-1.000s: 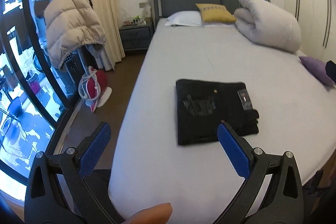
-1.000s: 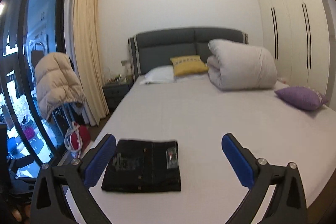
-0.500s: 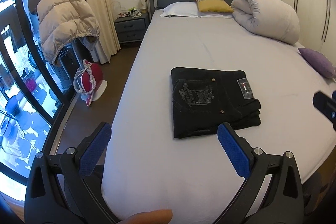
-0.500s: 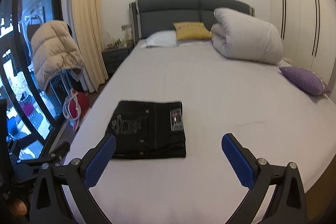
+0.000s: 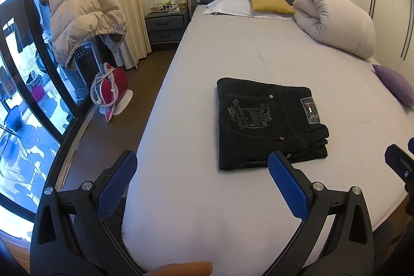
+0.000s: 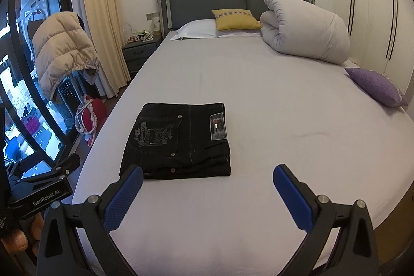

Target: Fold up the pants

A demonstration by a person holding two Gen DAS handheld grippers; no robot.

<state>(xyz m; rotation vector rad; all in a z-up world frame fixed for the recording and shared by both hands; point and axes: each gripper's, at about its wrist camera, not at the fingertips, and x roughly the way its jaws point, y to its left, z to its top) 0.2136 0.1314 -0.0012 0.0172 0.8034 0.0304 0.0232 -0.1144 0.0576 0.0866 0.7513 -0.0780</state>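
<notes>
Pants [image 5: 269,120]: black, folded into a flat rectangle, lay on the bed [image 5: 258,56] near its foot, pocket embroidery and waist patch facing up.
My left gripper [image 5: 201,173]: fingers spread wide, empty, hovered short of the pants; its right fingertip overlapped their near edge in view.
My right gripper [image 6: 208,179]: also wide and empty, the pants ahead toward its left finger.
Duvet [image 6: 305,30]: rolled at the headboard.
Cut off: the purple cushion [image 5: 396,84] at the frame edge.

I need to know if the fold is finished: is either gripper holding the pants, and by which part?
Nothing is held. The left gripper and right gripper are open, short of the folded pants on the bed.
</notes>
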